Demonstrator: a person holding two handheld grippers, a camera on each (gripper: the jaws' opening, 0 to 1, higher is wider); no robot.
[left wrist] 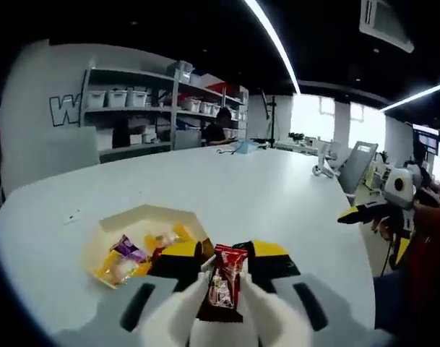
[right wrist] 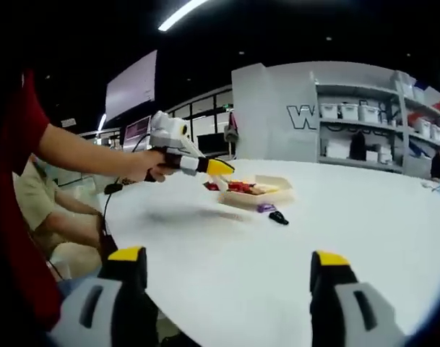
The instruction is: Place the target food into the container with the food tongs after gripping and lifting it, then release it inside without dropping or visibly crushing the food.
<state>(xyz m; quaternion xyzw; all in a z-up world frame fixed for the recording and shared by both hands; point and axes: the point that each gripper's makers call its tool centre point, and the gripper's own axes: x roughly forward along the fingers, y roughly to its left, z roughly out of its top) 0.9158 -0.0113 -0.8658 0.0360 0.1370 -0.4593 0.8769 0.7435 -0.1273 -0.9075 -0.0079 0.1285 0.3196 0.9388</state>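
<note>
Left claw (left wrist: 225, 285): jaws drawn in, white tongs (left wrist: 205, 307) clamped between them, and the tong tips pinching a red snack packet (left wrist: 225, 278). The packet hangs upright between the tips, lifted off the white surface (left wrist: 227, 195), just beside the near edge of the container.

Container (left wrist: 144, 217): a shallow, pale yellow tray sitting on the surface. Inside it lie several wrapped snacks (left wrist: 129, 256), purple, orange and yellow wrappers, heaped toward the side nearest the claw.

From the right gripper view, the same left claw (right wrist: 212, 173) shows from the side, held in a person's hand (right wrist: 144, 166), bare forearm and red sleeve (right wrist: 17, 130) behind it. Its yellow-tipped jaws reach over the rim of the tray (right wrist: 254, 191), and something red shows at the tips. Just beside the tray, on the surface, lie a small purple wrapped piece (right wrist: 266, 208) and a small dark piece (right wrist: 279, 217), touching or nearly touching; I cannot tell which.

Right claw (right wrist: 223, 271): jaws spread wide, nothing between them, hovering near the edge of the surface, well apart from the tray.

Background: shelving (left wrist: 165, 108) with white bins against the far wall.
</note>
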